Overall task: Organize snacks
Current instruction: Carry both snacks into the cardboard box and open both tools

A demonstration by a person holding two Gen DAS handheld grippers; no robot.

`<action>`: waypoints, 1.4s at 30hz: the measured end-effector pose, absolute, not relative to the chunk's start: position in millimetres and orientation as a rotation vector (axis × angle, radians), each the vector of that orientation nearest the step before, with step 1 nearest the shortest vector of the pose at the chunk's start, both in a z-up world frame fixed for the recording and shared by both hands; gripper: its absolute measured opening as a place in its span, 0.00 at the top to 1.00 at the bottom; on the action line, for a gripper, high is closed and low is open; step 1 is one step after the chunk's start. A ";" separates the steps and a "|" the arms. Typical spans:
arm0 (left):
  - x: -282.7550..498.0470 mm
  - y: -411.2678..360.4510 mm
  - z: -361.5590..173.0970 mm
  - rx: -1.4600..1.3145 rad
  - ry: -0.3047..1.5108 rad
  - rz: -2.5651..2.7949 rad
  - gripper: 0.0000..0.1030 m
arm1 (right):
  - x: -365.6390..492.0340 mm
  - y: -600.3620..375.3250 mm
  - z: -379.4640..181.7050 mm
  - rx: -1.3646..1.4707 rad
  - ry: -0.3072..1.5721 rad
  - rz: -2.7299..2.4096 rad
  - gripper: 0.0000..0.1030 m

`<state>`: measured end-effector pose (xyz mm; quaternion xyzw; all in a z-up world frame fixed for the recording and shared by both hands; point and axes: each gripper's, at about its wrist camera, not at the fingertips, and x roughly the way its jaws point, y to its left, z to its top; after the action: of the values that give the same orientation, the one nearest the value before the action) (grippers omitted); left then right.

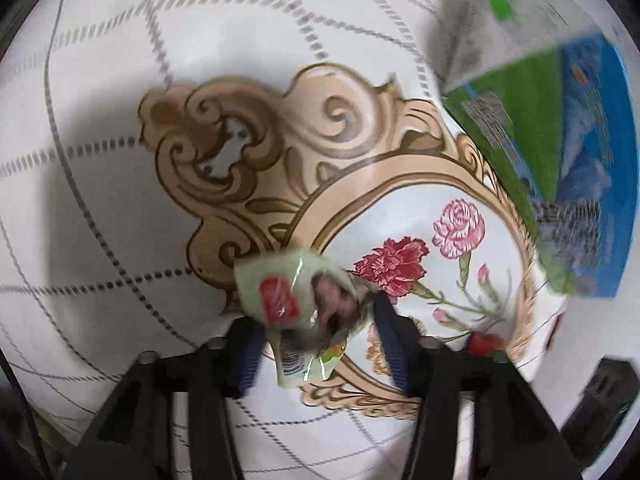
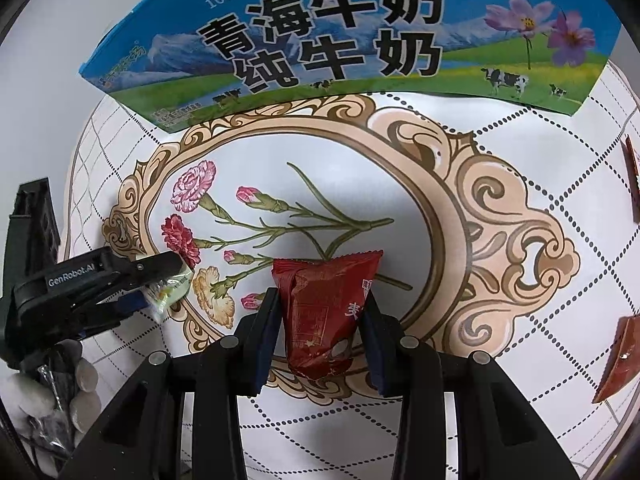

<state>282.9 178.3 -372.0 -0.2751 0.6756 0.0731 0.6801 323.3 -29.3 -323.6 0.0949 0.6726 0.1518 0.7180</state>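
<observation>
Both claws are loaded. Left gripper (image 1: 316, 344) is clamped on a pale green snack packet (image 1: 304, 320), its pads pressing the crumpled wrapper from both sides; right gripper (image 2: 322, 328) is clamped on a dark red snack packet (image 2: 326, 316) in the same way. Each packet hangs above the patterned tablecloth (image 2: 500, 400), over the carnation medallion (image 2: 256, 224); whether either one touches the cloth cannot be told.

Progress, as judged: two snacks are secured, neither is yet placed. A blue and green milk carton box (image 2: 340, 36) stands at the far side of the medallion and looks the probable destination, though its opening is not visible in either view. At least two more red packets (image 2: 620, 356) lie at the right edge of the right wrist view, so further picking remains.

Obstructions: none on the cloth between the grippers and the box. A cluster of grey pebbles (image 2: 28, 396) sits beneath the left gripper in the right wrist view, clear of the route.
</observation>
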 end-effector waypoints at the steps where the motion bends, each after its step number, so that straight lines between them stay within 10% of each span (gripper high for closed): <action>1: 285.1 167.5 -369.1 -0.578 1.510 0.160 0.60 | 322.5 -29.1 -322.3 0.205 1.482 0.337 0.60; 13: 286.1 137.4 -345.5 -0.330 1.464 0.097 0.64 | 321.9 -33.4 -323.1 0.203 1.479 0.338 0.60; 32: 294.5 171.6 -379.8 -0.386 1.617 0.015 0.36 | 321.5 -40.6 -324.5 0.231 1.486 0.330 0.60; 42: 261.3 125.8 -377.3 -0.248 1.562 0.026 0.45 | 315.6 -33.8 -322.1 0.188 1.475 0.338 0.60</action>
<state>261.3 125.8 -377.3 -0.1112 0.7021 0.0118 0.7032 315.6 -33.8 -322.1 0.0853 0.6681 0.1532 0.7231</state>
